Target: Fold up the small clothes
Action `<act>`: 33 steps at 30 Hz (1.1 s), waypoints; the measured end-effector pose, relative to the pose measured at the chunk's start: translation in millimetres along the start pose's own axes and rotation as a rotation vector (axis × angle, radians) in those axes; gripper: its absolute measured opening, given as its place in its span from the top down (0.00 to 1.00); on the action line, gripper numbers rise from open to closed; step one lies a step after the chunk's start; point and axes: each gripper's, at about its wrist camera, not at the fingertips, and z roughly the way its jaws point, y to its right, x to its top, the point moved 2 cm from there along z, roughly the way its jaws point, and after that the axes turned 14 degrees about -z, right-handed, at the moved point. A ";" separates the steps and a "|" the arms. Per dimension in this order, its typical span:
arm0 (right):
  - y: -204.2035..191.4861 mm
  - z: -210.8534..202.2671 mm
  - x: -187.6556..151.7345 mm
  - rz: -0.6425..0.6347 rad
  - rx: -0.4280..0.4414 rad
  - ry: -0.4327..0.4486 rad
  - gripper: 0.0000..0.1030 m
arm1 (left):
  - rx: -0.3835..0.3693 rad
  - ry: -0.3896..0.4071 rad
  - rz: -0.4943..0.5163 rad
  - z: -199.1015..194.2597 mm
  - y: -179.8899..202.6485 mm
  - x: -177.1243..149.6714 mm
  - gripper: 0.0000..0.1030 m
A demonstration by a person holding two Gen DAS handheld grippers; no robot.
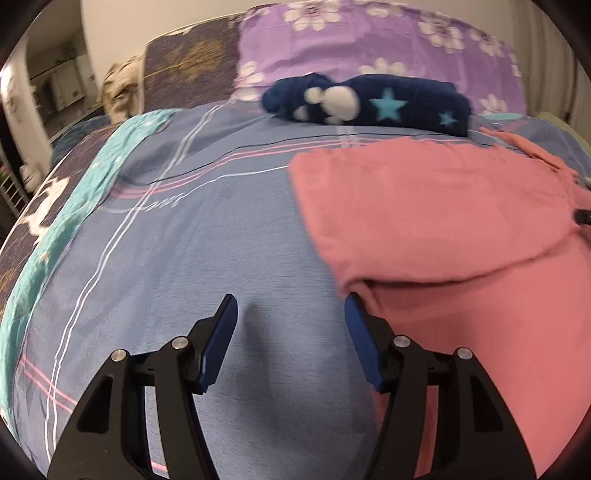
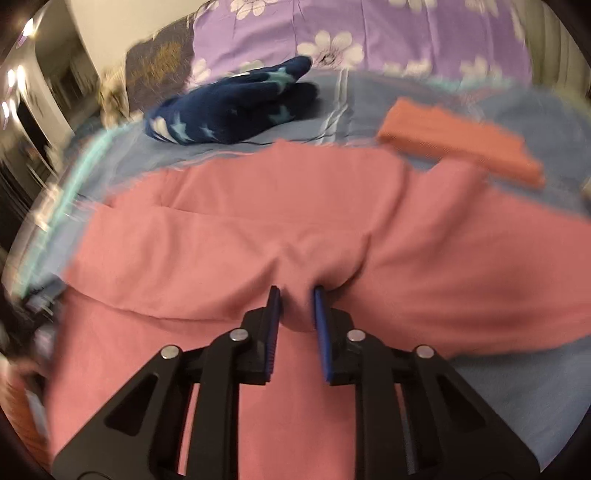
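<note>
Pink garment [image 2: 258, 229], lying half-folded on the bed [image 1: 221, 229]: your right tongs [image 2: 295, 291] are pinching a small ridge of its cloth while your left tongs [image 1: 290, 306] are hanging apart and empty beside its edge, so you are risking a slipped, lopsided fold.

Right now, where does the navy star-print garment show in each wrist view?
Left wrist: navy star-print garment upper centre, beyond the pink garment.
Right wrist: upper left, again beyond the pink garment.
Shared landmark: purple flowered pillow directly behind it.
</note>
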 end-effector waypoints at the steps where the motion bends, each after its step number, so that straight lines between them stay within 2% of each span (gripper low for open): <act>1: 3.0 1.0 -0.3 -0.014 -0.064 -0.025 0.82 | 0.002 -0.011 -0.038 2.7 -7.5 1.1 0.41; 2: 9.6 3.0 -1.2 -0.010 -0.129 -0.059 0.82 | -0.028 -0.027 -0.090 4.3 -16.4 2.3 0.41; 4: 20.9 2.0 -2.5 0.037 -0.166 -0.082 0.76 | -0.061 -0.028 -0.157 1.2 -28.5 3.1 0.41; 5: 23.0 -3.7 0.1 0.062 -0.148 -0.064 0.75 | -0.088 -0.021 -0.176 -3.5 -32.5 2.3 0.41; 7: 13.3 -13.3 12.0 0.050 -0.101 -0.013 0.73 | -0.186 -0.011 -0.185 -13.5 -32.1 0.4 0.41; 8: -1.4 -17.7 24.6 0.015 -0.065 0.018 0.72 | -0.239 -0.009 -0.179 -18.5 -29.1 -1.0 0.41; 10: -37.5 -18.7 49.0 -0.071 0.010 0.047 0.66 | -0.297 -0.006 -0.122 -24.4 -15.0 -3.2 0.41; 13: -92.7 -8.6 81.1 -0.195 0.095 0.044 0.65 | -0.251 -0.028 -0.030 -12.5 6.1 -7.5 0.41; 15: -139.5 3.6 104.1 -0.290 0.147 0.040 0.65 | -0.246 -0.077 -0.057 5.0 5.3 -6.1 0.41; 17: -182.8 19.3 124.3 -0.369 0.193 0.032 0.65 | -0.275 -0.065 -0.116 6.8 -1.9 -0.8 0.48; 20: -236.8 44.5 148.7 -0.437 0.250 0.004 0.65 | -0.265 -0.054 -0.143 8.3 -4.8 -1.9 0.53; 24: -285.5 84.5 177.5 -0.499 0.266 -0.027 0.63 | -0.209 -0.019 -0.092 5.7 2.3 -2.1 0.60; 26: -306.3 98.9 185.4 -0.524 0.264 -0.044 0.53 | -0.187 -0.004 -0.059 4.0 8.4 -2.5 0.66; 27: -315.8 106.6 188.8 -0.545 0.250 -0.048 0.47 | -0.175 0.000 -0.045 4.1 12.0 -2.9 0.66; 30: -330.8 129.0 193.2 -0.595 0.179 -0.075 0.45 | -0.176 -0.003 -0.046 2.3 9.1 -5.4 0.66; 31: -333.4 137.0 194.5 -0.604 0.163 -0.091 0.59 | -0.187 -0.004 -0.056 2.1 7.5 -5.1 0.66; 33: -336.2 151.0 195.1 -0.629 0.135 -0.116 0.97 | -0.201 -0.005 -0.071 1.9 5.1 -4.8 0.66</act>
